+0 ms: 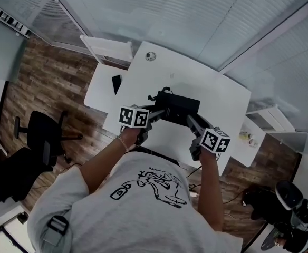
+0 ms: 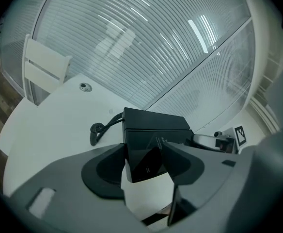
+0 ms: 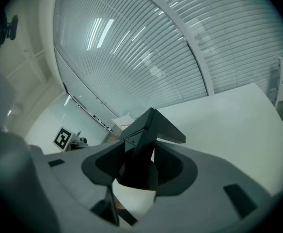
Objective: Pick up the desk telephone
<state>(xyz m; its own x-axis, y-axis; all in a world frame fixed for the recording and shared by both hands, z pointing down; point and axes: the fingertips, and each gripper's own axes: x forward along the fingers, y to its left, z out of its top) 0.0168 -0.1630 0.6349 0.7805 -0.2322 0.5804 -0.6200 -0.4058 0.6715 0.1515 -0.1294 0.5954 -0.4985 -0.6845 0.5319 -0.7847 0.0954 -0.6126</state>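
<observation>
The black desk telephone (image 1: 179, 106) hangs over the white table (image 1: 217, 91), held from both ends. My left gripper (image 1: 162, 113) is shut on its left end, and my right gripper (image 1: 190, 119) is shut on its right end. In the left gripper view the telephone (image 2: 153, 130) has its near corner wedged between the pads of the left gripper (image 2: 144, 161), and its cord (image 2: 99, 130) trails down to the tabletop. In the right gripper view the telephone (image 3: 149, 130) stands edge-on between the pads of the right gripper (image 3: 137, 166).
A dark smartphone (image 1: 116, 83) lies on a lower white side table (image 1: 98, 91) at the left. A small round fitting (image 1: 151, 56) sits at the table's far edge. A black office chair (image 1: 43, 138) stands on the wooden floor. Glass walls with blinds enclose the far side.
</observation>
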